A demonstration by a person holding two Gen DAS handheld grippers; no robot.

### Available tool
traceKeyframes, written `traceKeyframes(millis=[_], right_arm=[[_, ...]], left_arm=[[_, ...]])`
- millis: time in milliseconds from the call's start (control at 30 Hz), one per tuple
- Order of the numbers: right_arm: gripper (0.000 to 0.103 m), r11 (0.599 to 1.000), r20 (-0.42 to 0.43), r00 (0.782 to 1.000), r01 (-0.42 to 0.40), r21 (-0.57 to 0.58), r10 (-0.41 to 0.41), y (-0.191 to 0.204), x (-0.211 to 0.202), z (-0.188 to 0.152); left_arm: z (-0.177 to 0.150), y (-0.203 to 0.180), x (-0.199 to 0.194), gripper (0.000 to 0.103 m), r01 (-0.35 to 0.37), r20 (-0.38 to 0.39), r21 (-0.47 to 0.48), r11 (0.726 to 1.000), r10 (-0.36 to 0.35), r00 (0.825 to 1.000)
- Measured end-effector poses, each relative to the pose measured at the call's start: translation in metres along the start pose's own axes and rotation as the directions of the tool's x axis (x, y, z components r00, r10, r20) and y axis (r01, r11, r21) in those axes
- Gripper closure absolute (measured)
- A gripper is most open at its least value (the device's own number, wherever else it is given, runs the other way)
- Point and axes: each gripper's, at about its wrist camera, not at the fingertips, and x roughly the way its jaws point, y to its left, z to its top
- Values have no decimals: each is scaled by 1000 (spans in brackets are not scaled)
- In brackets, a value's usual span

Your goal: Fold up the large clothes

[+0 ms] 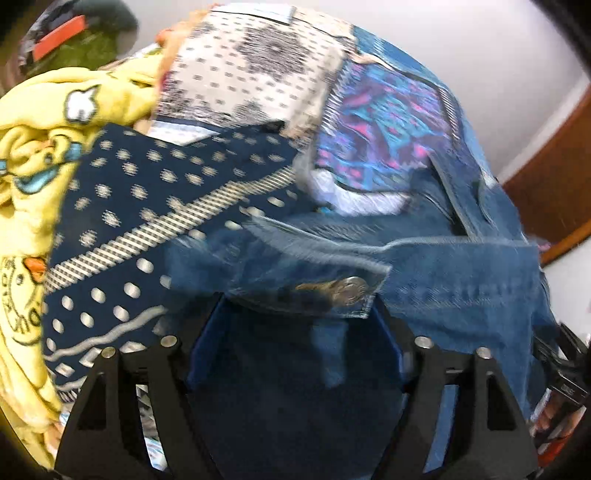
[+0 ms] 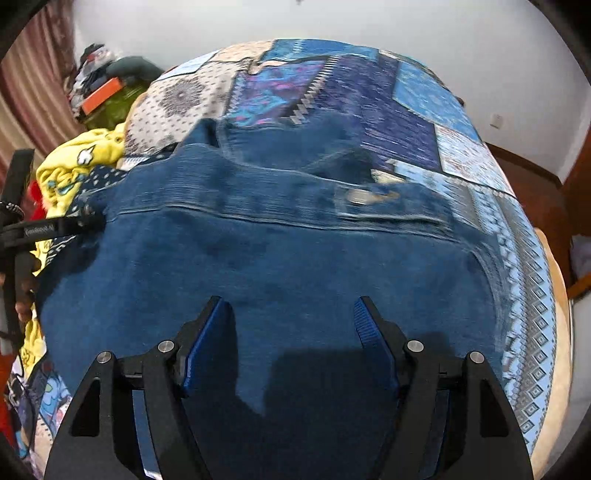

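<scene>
Left jaws (image 1: 295, 314) spread wide, dark blue denim garment (image 1: 424, 266) bunched between the blue pads (image 1: 207, 332); whether anything is pinched I can't tell, the cloth fills the gap but the pads are apart. A buttoned denim tab with a metal button (image 1: 351, 290) sits right at the tips. Motion blur here.

Right jaws (image 2: 293, 314) also wide open, holding nothing, hovering low over the garment's broad flat back panel. My shadow falls on the denim between the fingers.

The garment lies spread on the bed over a patchwork bedspread in blue, navy and white prints (image 2: 424, 110). In the right wrist view a seam runs across it, with a buttoned tab (image 2: 365, 195) beyond, and a folded part further up. The left gripper shows at the garment's left edge.

Left of the denim: crumpled yellow cartoon-print blanket (image 1: 40, 122), touching the bedspread's navy dotted patch (image 1: 147, 206). Beyond that, a pile of clothes with an orange strip (image 2: 101, 90) against the wall. Reddish-brown curtain (image 2: 33, 81) far left, brown wooden trim (image 1: 554, 177) right, white wall (image 2: 369, 22) behind.
</scene>
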Motion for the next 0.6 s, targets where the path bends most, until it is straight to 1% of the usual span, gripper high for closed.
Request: traceKeyframes(millis=[100,167,233,267,300,367,400,600], right_arm=[[35,997,6,997,78,25,-78,-24,-13,-7],[35,998,6,999,46,30,-46,-34,-21,-14],[35,999,9,1000,19,39,-20,-41,-32,-22],[35,999,7,1000,17,39,-17,-42,-37,-25],[35,999,5,999,36,34,-36,-41,-44,-29],[35,996,-1,997,81,23,-81,-37,-49,-34],[35,996,-9,996,90,26,-90,-35,-54,-38],[35,992,0,996,92,81,-93,-35,-84,-49]], left_arm=[[2,7,0,22,2,16,-13,1000,-1,1000],[0,5,-3,22,-24,23,-14,1000,24,999],[-5,0,-10,22,-66,26,-8,998,66,997],[-6,0,-14,22,-76,23,-6,997,76,997],[-10,-2,-22,22,-86,22,-5,996,86,996],[-15,-5,-35,22,-87,32,5,996,86,996],[-19,-7,-45,22,-87,40,18,996,86,995],[-43,-19,-104,22,-57,84,75,996,51,995]])
